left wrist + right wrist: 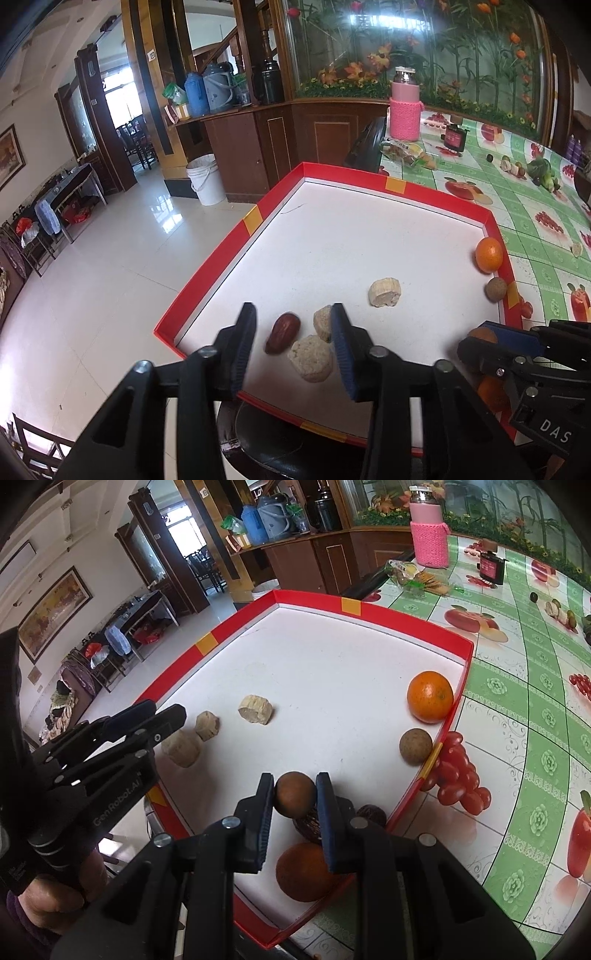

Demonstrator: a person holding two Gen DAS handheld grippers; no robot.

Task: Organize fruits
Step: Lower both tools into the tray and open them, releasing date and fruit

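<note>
While the left gripper [293, 347] hangs over the near corner of the red-walled tray [399, 186], its jaws stand partly apart with nothing pressed between the pads. A dark red date [282, 332] lies between them, nearer the left-hand finger and clear of it. A pale corn piece [311, 357] sits just inside the right-hand blue pad; contact cannot be judged. A second corn piece [322, 322] lies just beyond it, partly behind that same pad. A third corn piece [385, 292] rests further out, past the right-hand finger, well apart from the jaws.

Right gripper [294, 794]: jaws narrow, closed on a small brown round fruit [294, 794], both pads against its sides. Below and behind the jaws lies a darker orange [304, 871], near the tray's front wall. A dark wrinkled item [309, 825] shows between the fingers, under the held fruit; identity unclear. Ahead and to the right of the jaws, a second brown round fruit [415, 746] sits against the tray's right wall, with a bright orange [429, 696] just beyond it.

The tray rests on a surface with a green fruit-print cloth [524, 716].
</note>
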